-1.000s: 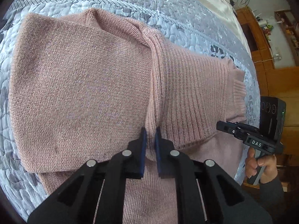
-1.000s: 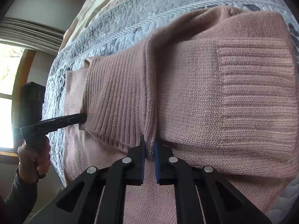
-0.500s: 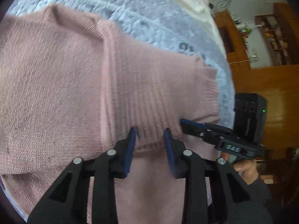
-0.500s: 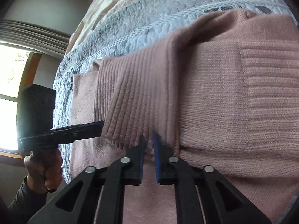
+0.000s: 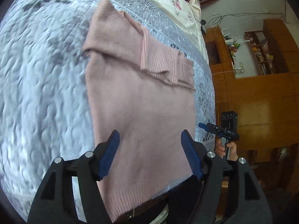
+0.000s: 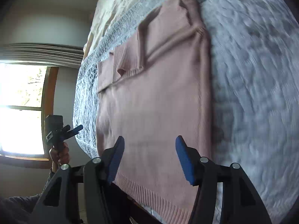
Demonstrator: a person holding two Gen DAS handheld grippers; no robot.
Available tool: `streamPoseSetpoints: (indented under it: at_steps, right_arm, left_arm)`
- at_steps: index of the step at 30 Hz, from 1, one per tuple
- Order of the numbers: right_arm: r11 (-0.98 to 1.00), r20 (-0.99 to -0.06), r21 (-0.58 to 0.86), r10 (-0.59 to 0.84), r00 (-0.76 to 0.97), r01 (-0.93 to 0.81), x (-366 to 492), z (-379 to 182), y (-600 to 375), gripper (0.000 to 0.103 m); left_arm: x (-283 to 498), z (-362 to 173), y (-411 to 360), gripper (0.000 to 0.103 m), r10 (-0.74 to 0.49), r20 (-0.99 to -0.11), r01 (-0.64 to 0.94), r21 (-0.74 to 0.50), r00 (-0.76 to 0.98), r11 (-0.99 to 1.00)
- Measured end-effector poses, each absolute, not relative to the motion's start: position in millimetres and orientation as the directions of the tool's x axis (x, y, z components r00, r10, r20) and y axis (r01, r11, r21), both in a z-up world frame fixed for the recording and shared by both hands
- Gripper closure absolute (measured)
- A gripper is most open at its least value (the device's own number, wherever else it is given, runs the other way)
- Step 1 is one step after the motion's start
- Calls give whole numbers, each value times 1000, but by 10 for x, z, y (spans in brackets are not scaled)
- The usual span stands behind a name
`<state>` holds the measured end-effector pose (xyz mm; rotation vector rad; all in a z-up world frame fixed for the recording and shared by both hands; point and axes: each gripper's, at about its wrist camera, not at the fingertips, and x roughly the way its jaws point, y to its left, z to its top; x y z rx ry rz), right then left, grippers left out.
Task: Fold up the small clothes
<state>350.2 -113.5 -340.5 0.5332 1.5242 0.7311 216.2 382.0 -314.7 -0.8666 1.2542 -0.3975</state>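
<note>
Pink sweater (image 5: 142, 108) flat on quilt (image 5: 46, 93), sleeves seemingly folded in, both grippers spread

Matt pink knit sweater (image 5: 142, 100), ribbed at the cuffs; quilted grey cloth bedspread (image 5: 46, 85); glossy wooden cabinet (image 5: 261, 100).

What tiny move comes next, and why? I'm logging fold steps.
Probably lower both grippers to the hem and pinch it. The pink sweater lies flat on the quilt, sleeves folded across the chest, and left gripper and right gripper are open.
</note>
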Motion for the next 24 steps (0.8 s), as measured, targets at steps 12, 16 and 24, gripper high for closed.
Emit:
streamPoseSetpoints:
  at_steps: [12, 16, 24]
  right_arm:
    - [739, -719, 668, 670, -185, 84, 2257, -3788, -1822, 34]
    - [744, -725, 660, 667, -173, 106, 2212, -3866, -1863, 40]
    - [746, -714, 659, 660, -231, 97, 2069, -4012, -1747, 46]
  left_arm:
    - [736, -3976, 3655, 28, -735, -662, -377, -725, 149, 576]
    - [730, -4165, 3558, 28, -753, -644, -398, -731, 132, 555]
    - [712, -4178, 3501, 33, -743, -659, -408, -714, 118, 569]
